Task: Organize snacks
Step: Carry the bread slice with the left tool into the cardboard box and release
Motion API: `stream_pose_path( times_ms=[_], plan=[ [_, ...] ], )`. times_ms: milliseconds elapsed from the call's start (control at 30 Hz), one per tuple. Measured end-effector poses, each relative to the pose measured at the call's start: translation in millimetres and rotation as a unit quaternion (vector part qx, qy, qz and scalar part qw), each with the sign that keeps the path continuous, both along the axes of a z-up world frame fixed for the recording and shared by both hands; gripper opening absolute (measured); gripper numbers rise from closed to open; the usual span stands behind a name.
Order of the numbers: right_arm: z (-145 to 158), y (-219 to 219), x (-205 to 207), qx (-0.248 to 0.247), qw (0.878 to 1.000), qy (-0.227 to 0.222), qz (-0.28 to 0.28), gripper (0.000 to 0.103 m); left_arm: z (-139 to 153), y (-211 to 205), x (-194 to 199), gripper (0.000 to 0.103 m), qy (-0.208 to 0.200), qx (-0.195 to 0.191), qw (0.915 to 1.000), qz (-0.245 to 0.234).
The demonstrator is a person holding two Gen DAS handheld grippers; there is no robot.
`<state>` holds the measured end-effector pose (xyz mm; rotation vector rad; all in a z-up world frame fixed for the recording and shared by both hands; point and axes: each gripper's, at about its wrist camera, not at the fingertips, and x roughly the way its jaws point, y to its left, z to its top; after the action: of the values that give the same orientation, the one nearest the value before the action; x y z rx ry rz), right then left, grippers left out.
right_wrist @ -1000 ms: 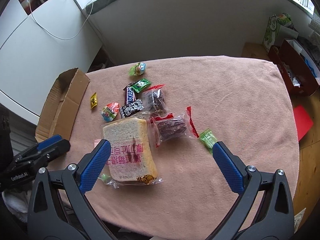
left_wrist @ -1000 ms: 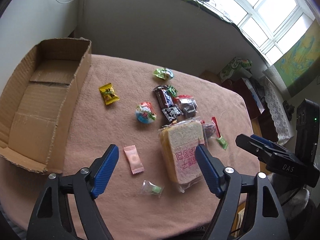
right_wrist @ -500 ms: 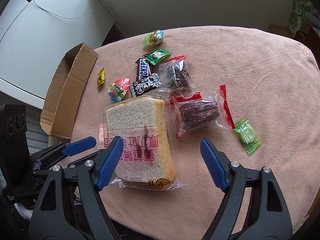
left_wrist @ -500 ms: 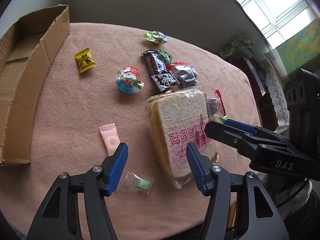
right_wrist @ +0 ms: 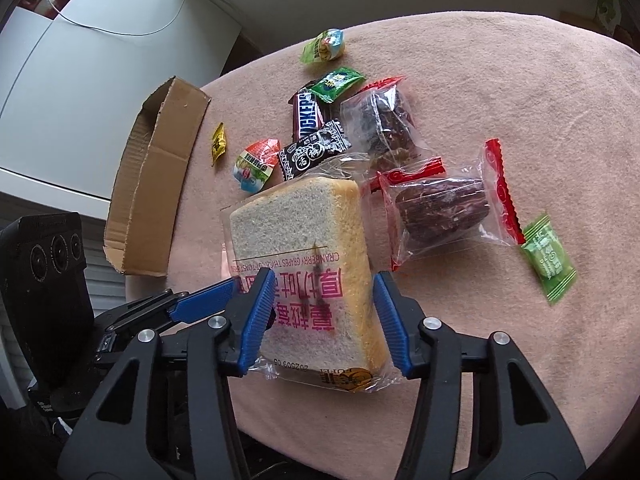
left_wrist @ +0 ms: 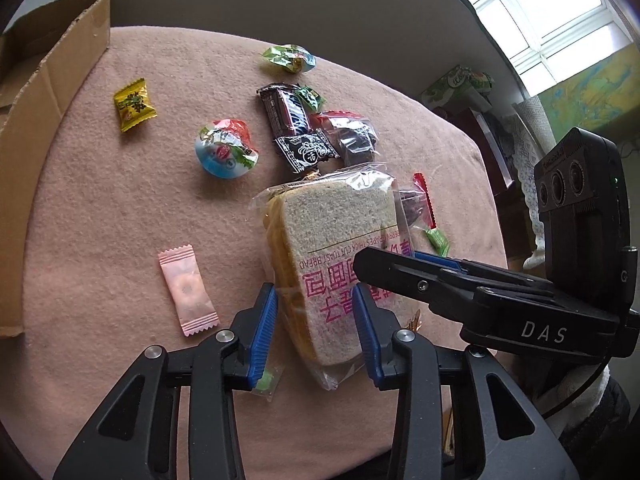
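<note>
Bread [left_wrist: 336, 240] sits low-centre with both grippers, left [left_wrist: 314, 330] and right [right_wrist: 318, 320], narrowed astride it, presumably to carry it to the box [right_wrist: 156, 176] upper left.

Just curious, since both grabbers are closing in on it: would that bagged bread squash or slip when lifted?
The bagged bread looks soft and thick, so firm pinching would probably dent it. Its glossy, loose wrapper may slide a little. It likely weighs little for its size.
</note>
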<state>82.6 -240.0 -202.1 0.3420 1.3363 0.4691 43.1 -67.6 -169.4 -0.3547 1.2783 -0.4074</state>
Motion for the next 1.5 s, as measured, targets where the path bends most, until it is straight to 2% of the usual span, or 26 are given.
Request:
stream_pose_path(
  times_ms=[167,367,600,867,1000,1500],
  plan=[
    [6.7,5.1,-3.1,-0.013,1.0,-0.002,-0.007,0.048,5.2,-5.5,-1.5,0.032,-0.007,0.004,1.0,-0.003],
    [18.8,15.5,-6.1,-0.016,1.0,-0.009,0.002,0.047,14.9,1.7,-9.2,0.032,-0.018,0.011,0.9997,0.009],
    [50.1,41.3,2.0,-0.003,0.999,-0.034,0.023,0.047,44.6,24.5,-15.5,0.032,-0.057,0.017,0.9976,0.035],
    [82.9,103.0,20.9,0.003,0.994,-0.064,0.086,0.047,75.7,73.5,-14.4,0.032,-0.091,0.02,0.9909,0.097],
    [92.5,139.8,29.2,0.002,0.99,-0.074,0.122,0.047,82.2,104.0,-16.0,0.032,-0.097,0.021,0.9861,0.133],
    [100.5,262.8,45.5,0.006,0.973,-0.081,0.217,0.047,82.4,198.2,-25.1,0.032,-0.099,0.04,0.9668,0.232]
  ],
)
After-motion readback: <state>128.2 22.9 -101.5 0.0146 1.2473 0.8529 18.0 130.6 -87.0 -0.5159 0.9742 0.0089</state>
